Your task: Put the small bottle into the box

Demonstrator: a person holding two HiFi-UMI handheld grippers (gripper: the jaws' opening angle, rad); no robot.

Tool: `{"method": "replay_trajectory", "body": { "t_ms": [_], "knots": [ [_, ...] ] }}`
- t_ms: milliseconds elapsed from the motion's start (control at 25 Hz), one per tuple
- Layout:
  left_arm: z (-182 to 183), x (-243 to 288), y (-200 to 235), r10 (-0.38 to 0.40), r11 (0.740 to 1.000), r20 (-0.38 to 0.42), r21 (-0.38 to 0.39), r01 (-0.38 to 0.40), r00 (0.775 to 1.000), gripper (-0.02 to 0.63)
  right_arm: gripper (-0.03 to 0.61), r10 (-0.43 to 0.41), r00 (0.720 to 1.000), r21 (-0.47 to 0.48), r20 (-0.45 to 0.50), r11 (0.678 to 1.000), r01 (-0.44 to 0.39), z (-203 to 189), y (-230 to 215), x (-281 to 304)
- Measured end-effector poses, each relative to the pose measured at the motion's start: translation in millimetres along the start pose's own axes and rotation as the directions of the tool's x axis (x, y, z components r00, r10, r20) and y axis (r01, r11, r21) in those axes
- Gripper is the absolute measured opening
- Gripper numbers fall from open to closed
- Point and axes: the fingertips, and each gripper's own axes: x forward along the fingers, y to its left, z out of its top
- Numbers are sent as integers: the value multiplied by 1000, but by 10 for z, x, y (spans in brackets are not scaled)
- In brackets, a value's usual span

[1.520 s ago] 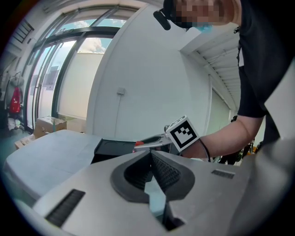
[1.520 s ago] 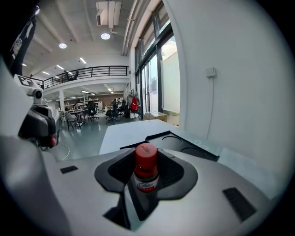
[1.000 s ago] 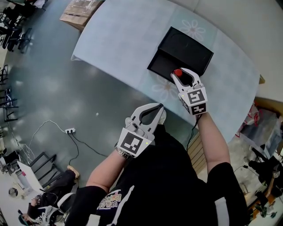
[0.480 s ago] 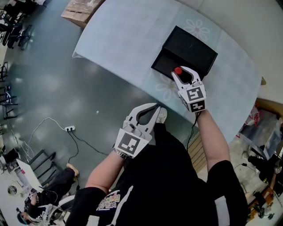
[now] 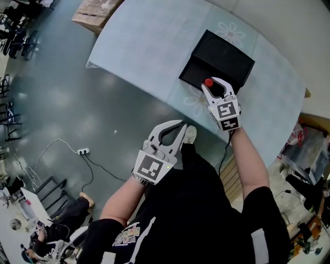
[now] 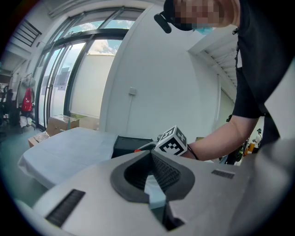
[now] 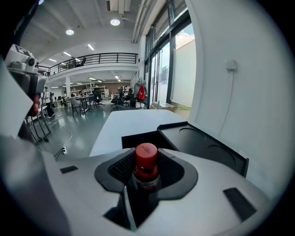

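A small bottle (image 7: 146, 166) with a red cap (image 5: 208, 82) stands upright between the jaws of my right gripper (image 5: 214, 89), which is shut on it. The gripper holds it at the near edge of an open black box (image 5: 223, 56) on the pale blue table (image 5: 149, 46); the box (image 7: 184, 143) shows round recesses in its raised lid. My left gripper (image 5: 172, 133) hangs off the table's near side, over the floor, its jaws closed with nothing between them. In the left gripper view the right gripper's marker cube (image 6: 173, 142) and the box (image 6: 131, 145) are ahead.
The table's near edge (image 5: 154, 95) runs between my two grippers. A cardboard box (image 5: 93, 13) sits on the floor past the table's far left corner. A power strip with cable (image 5: 81, 152) lies on the grey floor at left.
My right gripper with the bottle has drifted slightly right and forward towards the box. The left gripper has barely moved.
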Motion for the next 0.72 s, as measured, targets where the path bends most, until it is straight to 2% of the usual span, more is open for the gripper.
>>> {"method": "replay_trajectory", "body": {
  "t_ms": [440,720],
  "knots": [
    [20,-206,-35,6,1000,5,10,-6,1000,6,150,-35,999,-19,-23,999,35,-83,68,-52],
    [97,-342,-140,-15,999,25,39,14,1000,6,164,-87,996,-10,0,996,87,-51,113,-329]
  ]
}}
